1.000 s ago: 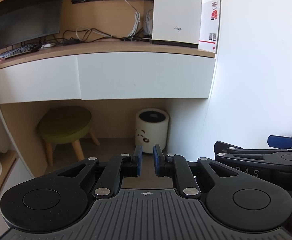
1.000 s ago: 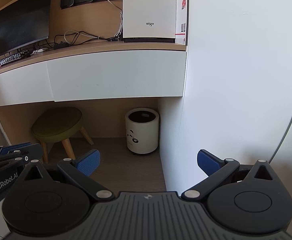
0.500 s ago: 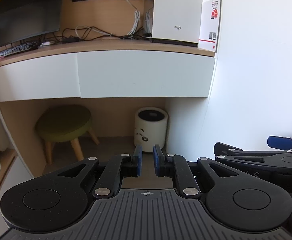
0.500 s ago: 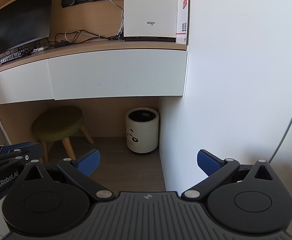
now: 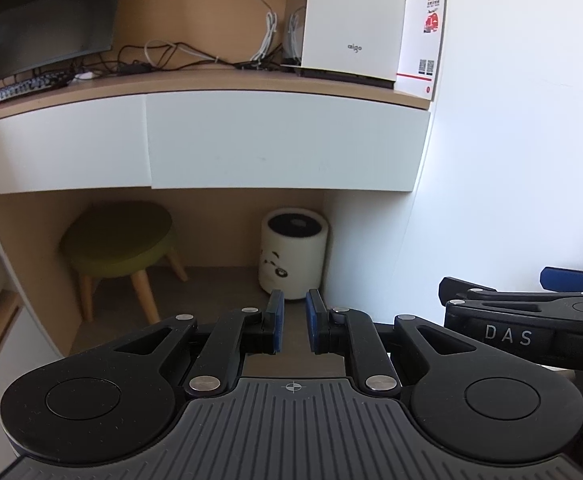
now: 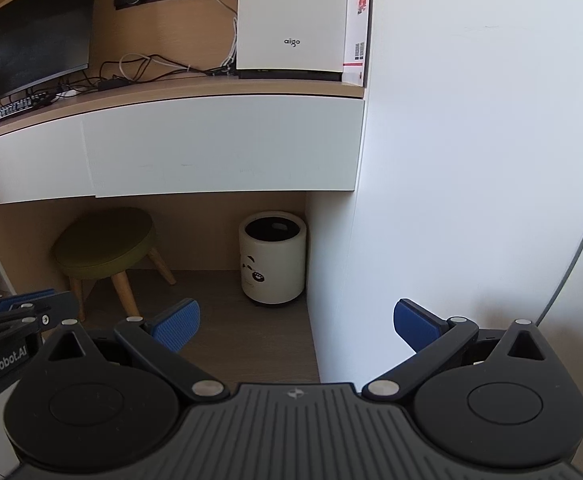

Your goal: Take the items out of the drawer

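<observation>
Two white drawer fronts sit closed under the wooden desktop: the wider right drawer and the left drawer. Neither shows a handle, and their contents are hidden. My left gripper is well back from the drawers and below them, shut to a narrow slit with nothing between its blue pads. My right gripper hangs at about the same distance, open wide and empty. Each gripper appears at the edge of the other's view.
On the desktop stand a dark monitor, a keyboard, tangled cables and a white box. Under the desk are a green stool and a white round bin. A white wall panel closes the right side.
Both views have drifted only slightly toward the desk. The jaws of both grippers stand as before.
</observation>
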